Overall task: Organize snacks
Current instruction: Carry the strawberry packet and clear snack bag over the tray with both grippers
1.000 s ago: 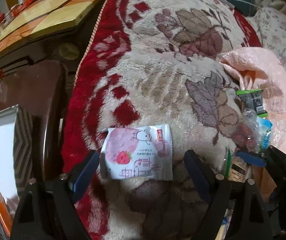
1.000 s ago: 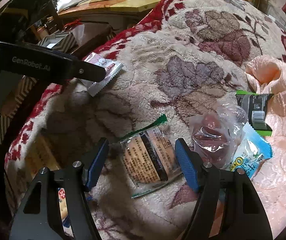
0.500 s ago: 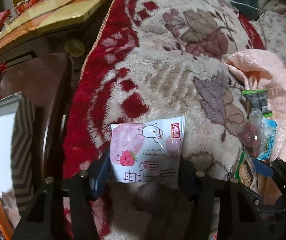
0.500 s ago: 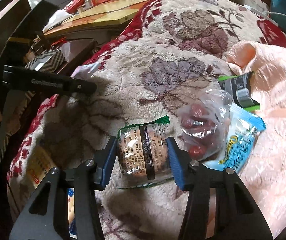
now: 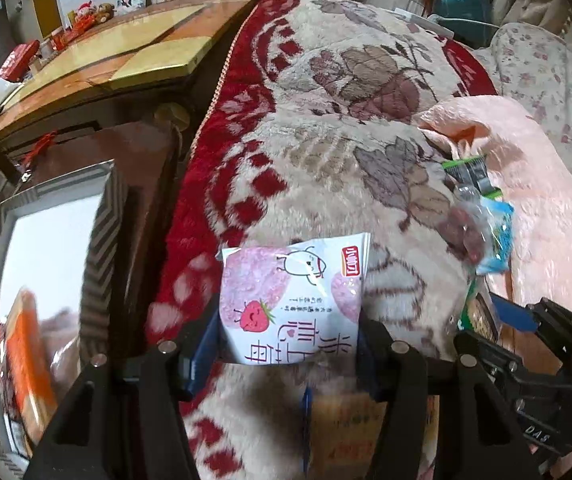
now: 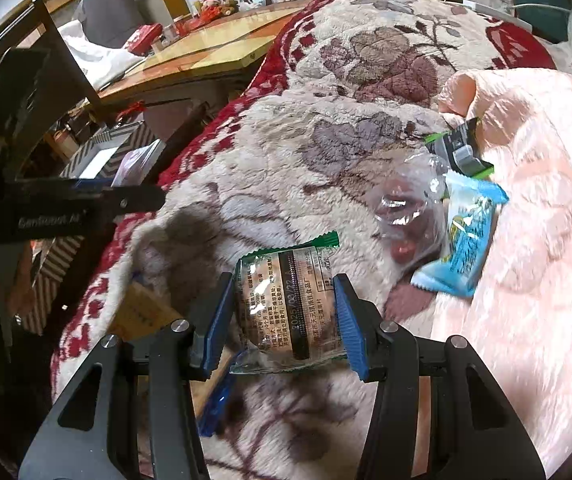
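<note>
Two grippers each hold a packet over the flowered plush blanket [image 5: 366,152]. Low in the left wrist view, the left gripper [image 5: 286,340] is clenched on the pink strawberry snack packet [image 5: 292,300]. Low in the right wrist view, the right gripper [image 6: 282,320] is clamped on a clear biscuit packet with green edging [image 6: 286,308]. Right of centre there, a clear bag of red sweets [image 6: 410,216] touches a blue packet [image 6: 466,236] and a dark green-edged packet [image 6: 460,148], by the pink quilt [image 6: 526,240]. A striped box [image 5: 46,248] stands at the left view's left edge.
</note>
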A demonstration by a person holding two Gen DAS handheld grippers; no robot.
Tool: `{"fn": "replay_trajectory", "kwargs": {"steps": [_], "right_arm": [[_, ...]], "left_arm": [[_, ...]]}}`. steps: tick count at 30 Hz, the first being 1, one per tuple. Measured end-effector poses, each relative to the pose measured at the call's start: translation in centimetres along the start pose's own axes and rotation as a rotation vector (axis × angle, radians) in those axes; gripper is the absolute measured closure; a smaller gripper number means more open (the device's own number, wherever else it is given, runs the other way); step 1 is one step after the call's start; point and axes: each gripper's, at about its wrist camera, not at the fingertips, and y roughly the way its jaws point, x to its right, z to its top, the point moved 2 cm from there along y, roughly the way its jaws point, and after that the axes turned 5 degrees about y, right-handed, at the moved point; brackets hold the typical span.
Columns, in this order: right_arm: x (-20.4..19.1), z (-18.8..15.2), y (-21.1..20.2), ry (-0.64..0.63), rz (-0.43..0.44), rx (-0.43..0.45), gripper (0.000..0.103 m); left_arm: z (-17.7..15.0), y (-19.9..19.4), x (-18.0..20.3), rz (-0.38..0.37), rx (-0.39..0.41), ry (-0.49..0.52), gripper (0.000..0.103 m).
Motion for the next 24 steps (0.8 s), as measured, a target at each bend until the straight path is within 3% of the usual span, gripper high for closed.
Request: {"fn": "replay_trajectory", "kwargs": {"steps": [17,24], "right_arm": [[-5.4,-2.5,-2.8,-0.014,0.039,0.029,0.054],[-7.9,-2.9,-3.3,-0.052,0.051,0.029,0.054]], "left_arm": [[-5.6,-6.0,-2.3,0.134,0.112,0.001,0.042],[-7.1,-7.6,-3.7,0.145,0.143,-0.024,0.043]]}}
